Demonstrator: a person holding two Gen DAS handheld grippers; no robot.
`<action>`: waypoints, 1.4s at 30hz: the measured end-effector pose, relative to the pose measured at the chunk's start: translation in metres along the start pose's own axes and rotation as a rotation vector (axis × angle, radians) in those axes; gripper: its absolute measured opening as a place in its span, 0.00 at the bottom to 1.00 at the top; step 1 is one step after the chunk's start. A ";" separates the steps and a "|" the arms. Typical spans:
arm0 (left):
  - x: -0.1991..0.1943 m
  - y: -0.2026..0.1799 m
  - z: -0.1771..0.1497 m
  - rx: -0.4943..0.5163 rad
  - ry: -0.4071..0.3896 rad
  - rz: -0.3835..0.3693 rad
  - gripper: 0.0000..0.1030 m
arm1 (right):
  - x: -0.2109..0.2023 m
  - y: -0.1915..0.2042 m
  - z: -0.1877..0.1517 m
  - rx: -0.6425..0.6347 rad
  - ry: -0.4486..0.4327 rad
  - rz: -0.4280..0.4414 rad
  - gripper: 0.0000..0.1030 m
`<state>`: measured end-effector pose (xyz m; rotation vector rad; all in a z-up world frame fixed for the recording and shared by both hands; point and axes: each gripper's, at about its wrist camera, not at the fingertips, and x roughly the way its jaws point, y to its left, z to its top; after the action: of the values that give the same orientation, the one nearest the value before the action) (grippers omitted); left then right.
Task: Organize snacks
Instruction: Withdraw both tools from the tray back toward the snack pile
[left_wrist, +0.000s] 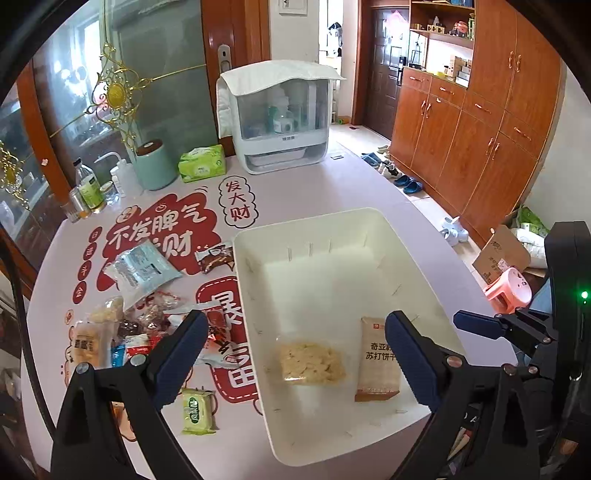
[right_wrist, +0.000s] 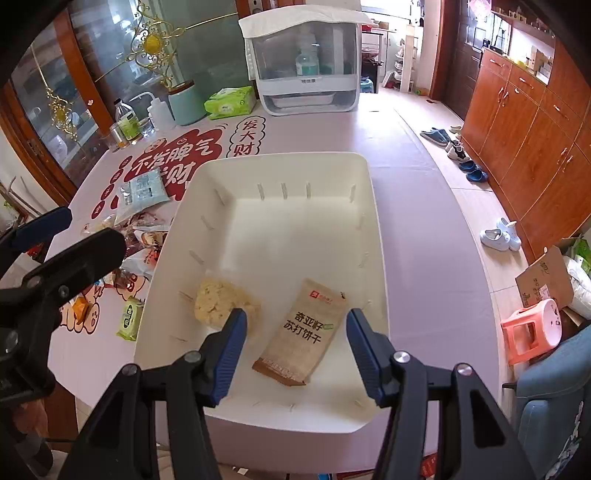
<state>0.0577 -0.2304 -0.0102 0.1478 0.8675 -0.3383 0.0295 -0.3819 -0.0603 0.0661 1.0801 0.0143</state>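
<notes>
A white bin (left_wrist: 314, 229) (right_wrist: 380, 258) sits on the round table. In it lie a clear pack of pale crackers (left_wrist: 310, 363) (right_wrist: 221, 301) and a brown soda-cracker pack (left_wrist: 375, 362) (right_wrist: 304, 338). A pile of loose snack packs (left_wrist: 140, 325) (right_wrist: 136, 236) lies left of the bin, with a light blue pack (left_wrist: 142, 267) (right_wrist: 142, 190), a brown pack (left_wrist: 216, 256) and a green pack (left_wrist: 197, 411) (right_wrist: 129, 319). My left gripper (left_wrist: 295, 347) is open and empty above the bin's near left edge. My right gripper (right_wrist: 295, 349) is open and empty above the brown pack.
At the table's far side stand a white appliance with a clear front (left_wrist: 280, 122) (right_wrist: 306, 62), a green tissue pack (left_wrist: 202, 164) (right_wrist: 231, 101), a teal canister (left_wrist: 153, 164) and bottles (left_wrist: 88, 188). A pink stool (right_wrist: 532, 328), shoes and wooden cabinets are on the right.
</notes>
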 end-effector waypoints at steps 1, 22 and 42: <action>-0.001 0.001 -0.001 0.000 0.001 0.004 0.93 | -0.001 0.001 0.000 -0.002 -0.001 0.002 0.55; -0.014 0.025 -0.018 -0.050 0.027 -0.006 0.96 | -0.006 0.022 -0.003 -0.026 -0.016 0.016 0.55; -0.067 0.212 -0.043 -0.239 -0.012 0.151 0.96 | -0.015 0.140 0.016 -0.090 -0.056 0.068 0.55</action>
<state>0.0610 -0.0052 0.0113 -0.0103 0.8728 -0.0926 0.0397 -0.2440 -0.0315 0.0222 1.0198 0.1216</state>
